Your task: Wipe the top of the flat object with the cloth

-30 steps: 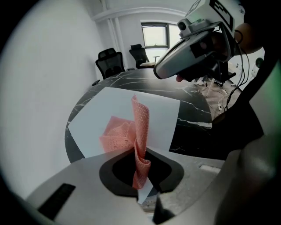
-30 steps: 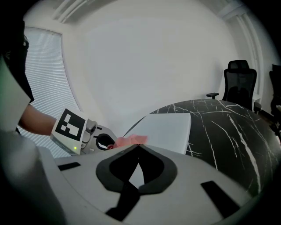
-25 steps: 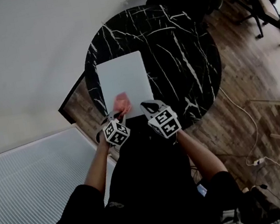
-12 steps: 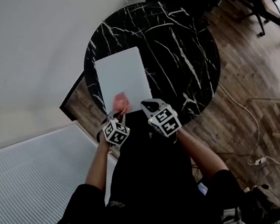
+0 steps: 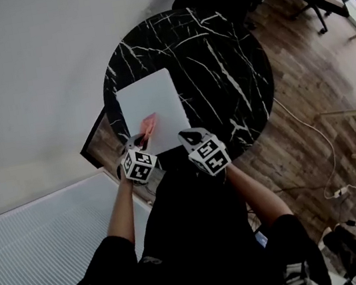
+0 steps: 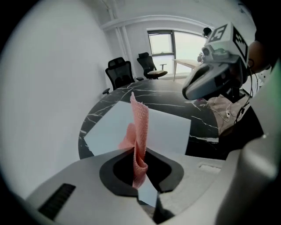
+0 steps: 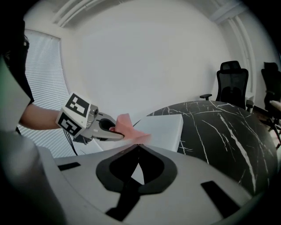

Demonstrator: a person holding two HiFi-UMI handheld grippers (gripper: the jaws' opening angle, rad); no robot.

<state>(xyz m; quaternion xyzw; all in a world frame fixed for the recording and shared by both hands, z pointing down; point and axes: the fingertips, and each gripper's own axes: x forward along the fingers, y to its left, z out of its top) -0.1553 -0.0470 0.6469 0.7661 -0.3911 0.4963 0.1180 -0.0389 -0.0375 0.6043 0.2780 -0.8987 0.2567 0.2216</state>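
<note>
Left gripper (image 6: 139,151) pinches a pink woven cloth (image 6: 139,125) over the flat white rectangle (image 6: 169,129); right gripper (image 7: 138,148) closed, empty.

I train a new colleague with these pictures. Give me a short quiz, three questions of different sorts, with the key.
1. True or false: the white flat object lies on the floor.
2. Which tongs are shut on the pink cloth? A) left tongs B) right tongs C) neither
3. Fill in: the round table is black with ____ veins.
Key: 1 false, it lies on the table; 2 A; 3 white.
</note>
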